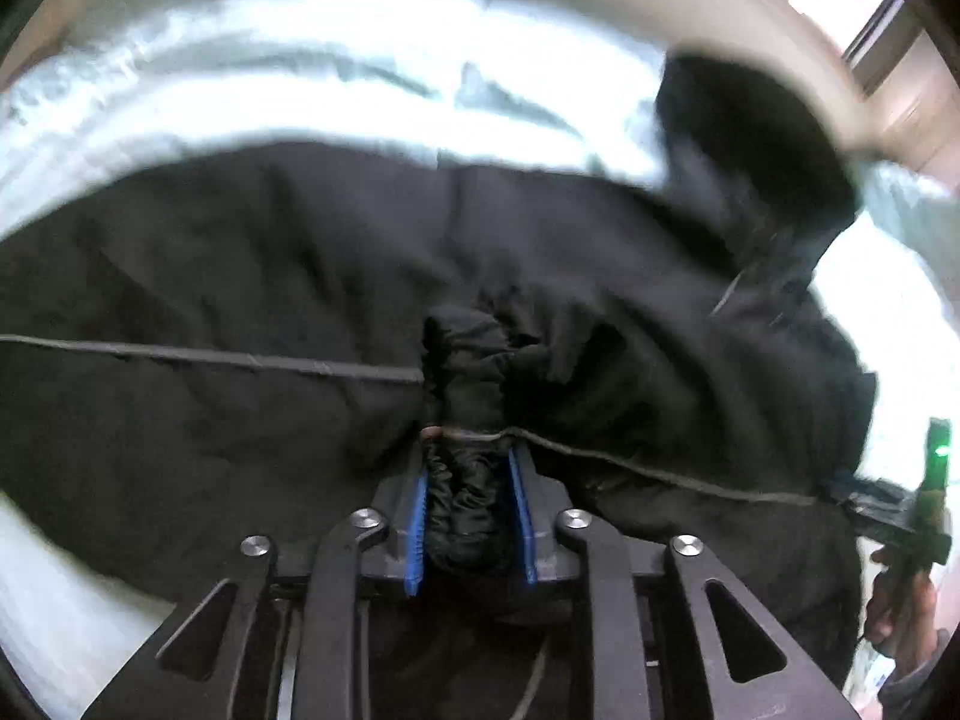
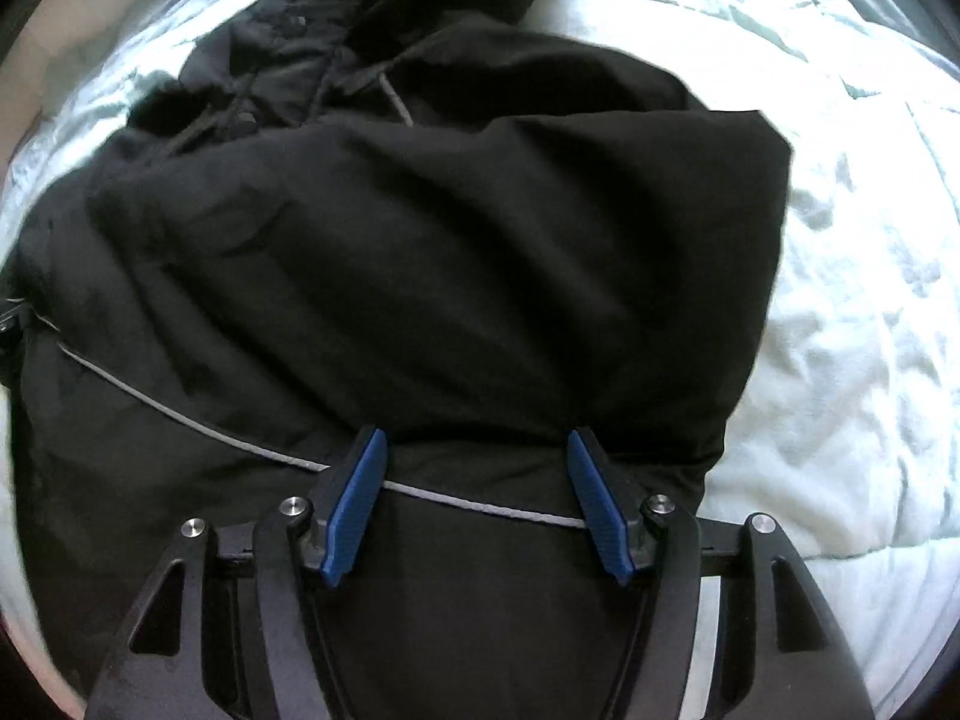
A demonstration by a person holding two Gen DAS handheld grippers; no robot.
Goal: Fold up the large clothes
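A large black jacket point(image 1: 270, 276) lies spread over a pale bed cover point(image 1: 312, 78). It has a thin grey cord point(image 1: 198, 355) along its hem. My left gripper point(image 1: 469, 468) is shut on a bunched black piece of the jacket, a gathered cuff or hem. In the right wrist view the jacket point(image 2: 432, 240) lies folded over, its hood point(image 2: 336, 36) at the far end. My right gripper point(image 2: 477, 450) is open, its blue pads point(image 2: 354, 504) on either side of the jacket's edge, with the grey cord point(image 2: 480, 507) running between them.
The pale green-white bed cover point(image 2: 840, 300) surrounds the jacket on the right and far sides. The right gripper with a green light point(image 1: 936, 480) and a hand show at the right edge of the left wrist view. A window point(image 1: 882, 18) is at the top right.
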